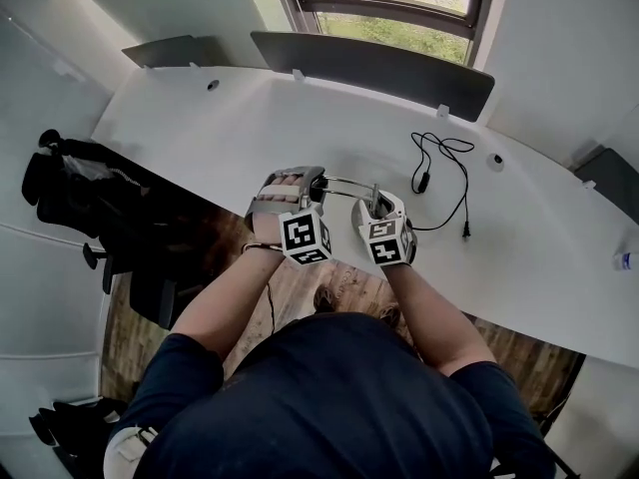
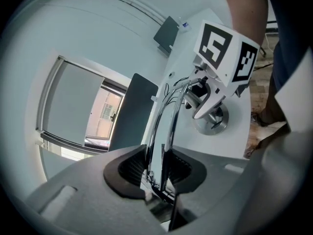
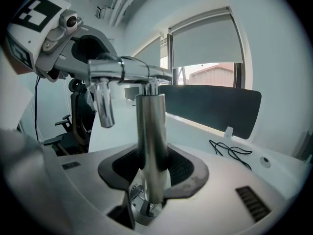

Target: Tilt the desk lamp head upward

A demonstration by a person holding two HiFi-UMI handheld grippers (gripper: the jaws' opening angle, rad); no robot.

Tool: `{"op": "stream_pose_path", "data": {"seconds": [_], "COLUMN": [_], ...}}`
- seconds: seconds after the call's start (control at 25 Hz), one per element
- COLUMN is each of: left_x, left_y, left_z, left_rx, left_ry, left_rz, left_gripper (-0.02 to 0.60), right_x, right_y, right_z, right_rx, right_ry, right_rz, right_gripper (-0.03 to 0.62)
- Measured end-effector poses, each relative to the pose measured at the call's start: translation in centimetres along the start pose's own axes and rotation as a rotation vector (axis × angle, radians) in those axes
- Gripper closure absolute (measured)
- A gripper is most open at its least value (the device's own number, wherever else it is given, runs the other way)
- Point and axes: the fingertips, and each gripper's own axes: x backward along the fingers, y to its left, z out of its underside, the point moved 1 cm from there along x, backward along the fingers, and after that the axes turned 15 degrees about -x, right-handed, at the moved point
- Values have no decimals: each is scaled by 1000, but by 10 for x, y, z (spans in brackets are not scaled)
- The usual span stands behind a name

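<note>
A chrome desk lamp (image 1: 345, 182) stands near the front edge of the white desk (image 1: 220, 138), between my two grippers. My left gripper (image 1: 318, 180) is shut on the lamp's thin curved double rod (image 2: 168, 126), which runs between its pads (image 2: 183, 168). My right gripper (image 1: 376, 204) is shut on the upright chrome post (image 3: 150, 131), just above the round base (image 2: 211, 122). In the right gripper view a horizontal arm (image 3: 132, 70) leads from the post's top to the left gripper (image 3: 85, 50), and a short chrome stub (image 3: 103, 106) hangs under it. The lamp head itself is hidden by the left gripper.
A black cable (image 1: 441, 173) lies coiled on the desk right of the lamp. Dark divider panels (image 1: 369, 68) line the far edge under the window. A chair with dark clothing (image 1: 90, 208) stands at the left. A small bottle (image 1: 624, 260) sits at the far right.
</note>
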Motion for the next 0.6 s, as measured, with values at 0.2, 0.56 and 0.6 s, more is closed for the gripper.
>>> {"op": "stream_pose_path", "data": {"seconds": [0.2,0.56,0.6], "left_x": [4,11,12], "left_y": [4,19,20], "left_z": [-5,-12,-12], "left_rx": [-47,-203,-219], "left_ry": [37,103,107], "left_rz": [12,42,45], "left_gripper": [483,483,483], "right_x": [2,0,1], "right_y": [-3,0,1], "right_z": [2,4,5], "right_rx": [10,50,50], "right_ry": [9,-8,-9], "right_rz": [1,5,6], "right_gripper": [442,442,442]}}
